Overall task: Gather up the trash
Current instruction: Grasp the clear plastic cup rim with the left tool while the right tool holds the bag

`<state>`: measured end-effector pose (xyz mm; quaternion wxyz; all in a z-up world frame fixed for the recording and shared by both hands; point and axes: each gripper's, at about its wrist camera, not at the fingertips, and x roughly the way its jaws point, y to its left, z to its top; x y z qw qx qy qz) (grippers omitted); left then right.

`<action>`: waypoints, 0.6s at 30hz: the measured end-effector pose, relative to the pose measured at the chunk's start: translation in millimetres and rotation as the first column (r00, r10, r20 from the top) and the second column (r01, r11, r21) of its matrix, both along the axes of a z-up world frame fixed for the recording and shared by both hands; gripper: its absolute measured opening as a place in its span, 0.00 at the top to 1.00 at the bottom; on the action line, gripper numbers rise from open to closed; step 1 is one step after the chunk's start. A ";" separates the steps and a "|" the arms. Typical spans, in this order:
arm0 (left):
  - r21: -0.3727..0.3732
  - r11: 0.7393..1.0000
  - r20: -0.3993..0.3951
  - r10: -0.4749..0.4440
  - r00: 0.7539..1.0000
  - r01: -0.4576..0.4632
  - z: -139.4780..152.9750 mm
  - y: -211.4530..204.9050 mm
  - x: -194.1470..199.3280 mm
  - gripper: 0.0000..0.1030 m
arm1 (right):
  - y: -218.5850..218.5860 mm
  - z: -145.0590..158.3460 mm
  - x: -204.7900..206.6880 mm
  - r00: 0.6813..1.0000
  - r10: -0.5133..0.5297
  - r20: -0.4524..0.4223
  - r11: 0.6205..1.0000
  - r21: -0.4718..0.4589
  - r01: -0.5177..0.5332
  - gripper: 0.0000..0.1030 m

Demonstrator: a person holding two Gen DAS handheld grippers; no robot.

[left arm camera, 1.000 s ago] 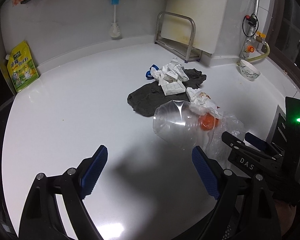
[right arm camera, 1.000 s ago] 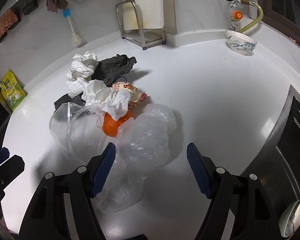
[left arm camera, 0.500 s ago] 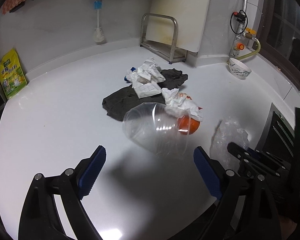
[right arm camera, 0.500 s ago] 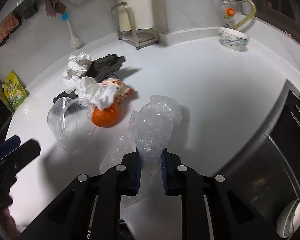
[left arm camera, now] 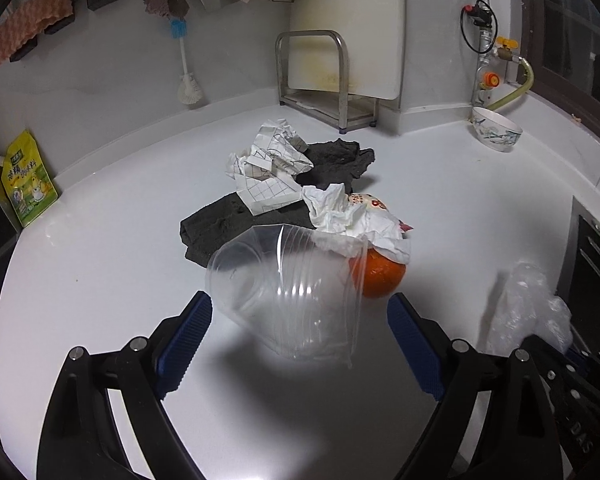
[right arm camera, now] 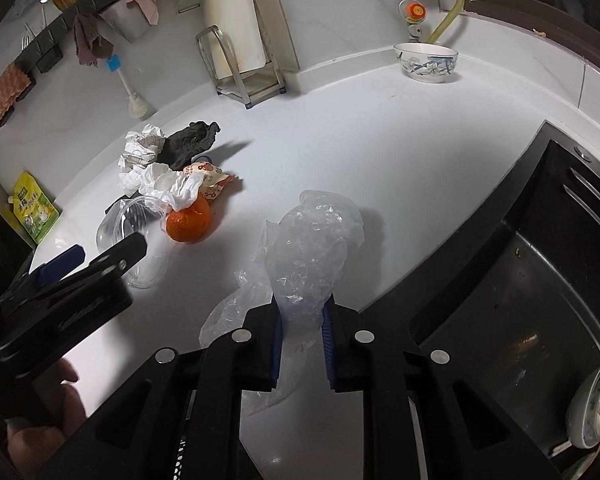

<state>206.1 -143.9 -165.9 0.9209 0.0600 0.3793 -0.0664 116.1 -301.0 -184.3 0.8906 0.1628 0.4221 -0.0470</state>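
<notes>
Now clamped, right gripper point(right arm camera: 300, 320) holds plastic bag point(right arm camera: 312, 240), seemingly near sink edge point(right arm camera: 480, 248).

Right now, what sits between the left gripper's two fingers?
In the left wrist view the left gripper stands open around the clear plastic cup, lying on its side on the counter; the pads don't touch it. The orange lies just beyond.

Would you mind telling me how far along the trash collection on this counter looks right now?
Early days. In hand: the right tool is shut on the crumpled clear plastic bag. The open left tool brackets the tipped clear plastic cup without gripping it. Left on the counter: the orange, white tissue, snack wrapper and crumpled paper on the dark cloth. Nothing looks binned yet.
</notes>
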 end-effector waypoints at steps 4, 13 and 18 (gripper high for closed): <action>-0.009 1.000 -0.004 0.018 1.000 -0.018 -4.0 2.4 7.5 0.19 | 0.3 -2.6 -1.3 1.000 -0.005 0.009 1.000 0.011 0.005 0.84; -0.017 1.000 -0.043 0.018 0.999 -0.019 -8.2 10.0 12.2 0.63 | 8.3 -8.0 -0.6 1.000 -0.002 0.001 1.000 0.021 0.002 0.84; -0.058 0.998 -0.095 0.014 0.995 -0.020 -8.8 21.1 18.0 0.89 | 15.0 -4.0 -1.3 1.000 0.005 0.004 1.000 0.014 -0.005 0.84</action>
